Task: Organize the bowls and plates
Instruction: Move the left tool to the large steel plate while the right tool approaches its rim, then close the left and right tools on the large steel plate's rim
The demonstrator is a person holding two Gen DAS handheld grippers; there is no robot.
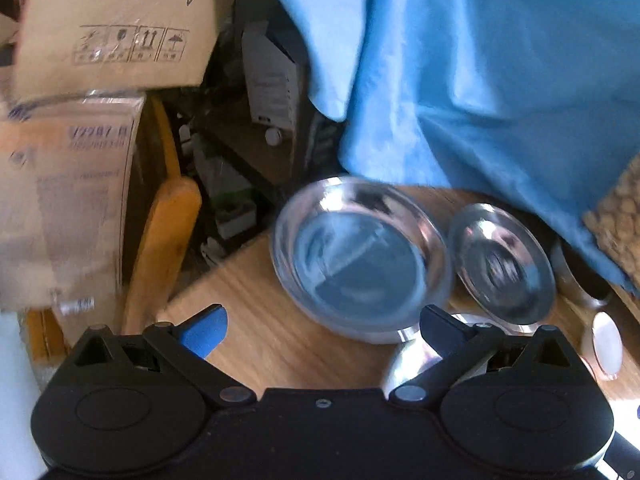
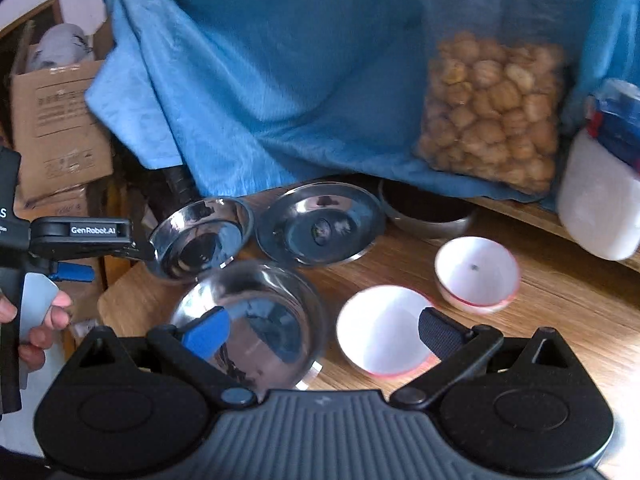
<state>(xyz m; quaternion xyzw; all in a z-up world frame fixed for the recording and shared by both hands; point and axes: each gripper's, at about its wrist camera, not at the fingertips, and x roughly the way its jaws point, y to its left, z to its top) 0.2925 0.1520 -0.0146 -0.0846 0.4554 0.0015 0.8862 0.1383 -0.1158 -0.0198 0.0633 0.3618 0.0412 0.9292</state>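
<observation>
The wooden table (image 2: 560, 292) is carrying the dishes near its left and far edges. Against the blue cloth (image 2: 280, 80) at the far edge, a flat steel plate (image 2: 318, 228) is lying; a dark bowl (image 2: 428, 210) is sitting partly under the cloth just to its right. At the table's left corner a small steel bowl (image 2: 200, 236) is standing, and a larger steel bowl (image 2: 256, 328) is resting nearer the front edge, just beside it. Two white bowls with pink rims are sitting to the right: the near white bowl (image 2: 380, 328) and the far white bowl (image 2: 476, 270), apart from each other.

The left gripper (image 1: 322, 324) is standing wide open and holding nothing; in the right wrist view its black finger is reaching to the rim of the small steel bowl, though contact cannot be confirmed. The right gripper (image 2: 322, 332) is also spread wide and empty, hanging over the gap between the larger steel bowl and the near white bowl. The person's hand (image 2: 36, 320) is gripping the left tool's handle.

Judgement: the step in hand looks like taking a first bowl for nesting. To do it well, one finger should be going inside the rim and one outside, closing squarely on the thin wall. Polished steel is likely slippery, so a shallow or angled pinch risks the bowl twisting out. Like should be stacking into like: steel with steel, white with white.
</observation>
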